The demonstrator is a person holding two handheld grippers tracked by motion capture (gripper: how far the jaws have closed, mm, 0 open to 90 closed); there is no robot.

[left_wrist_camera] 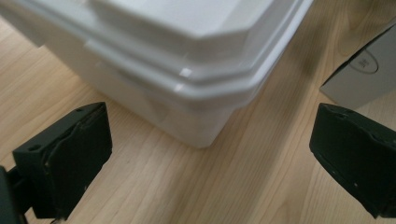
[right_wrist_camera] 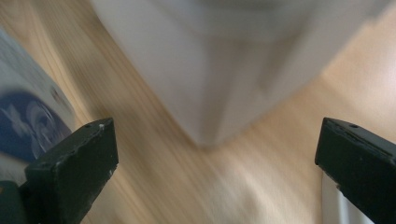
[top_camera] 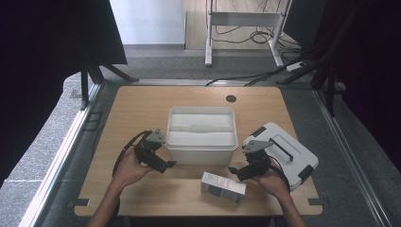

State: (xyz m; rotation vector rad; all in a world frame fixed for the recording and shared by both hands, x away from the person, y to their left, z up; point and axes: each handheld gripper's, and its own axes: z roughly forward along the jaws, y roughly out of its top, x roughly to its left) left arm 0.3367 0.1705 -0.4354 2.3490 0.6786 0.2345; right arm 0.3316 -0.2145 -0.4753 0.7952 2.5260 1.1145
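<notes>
While jaws gape, carton [top_camera: 223,187] hugs table edge [top_camera: 189,213].

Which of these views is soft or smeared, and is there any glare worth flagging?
Right gripper view: motion-smeared throughout, the white bin and table grain streaked, the blue-printed carton unreadable. Left gripper view: sharper; the bin's rim shows small specular glints, the carton slightly soft. High view: evenly lit and in focus on the table, with dark surroundings at both sides.
</notes>
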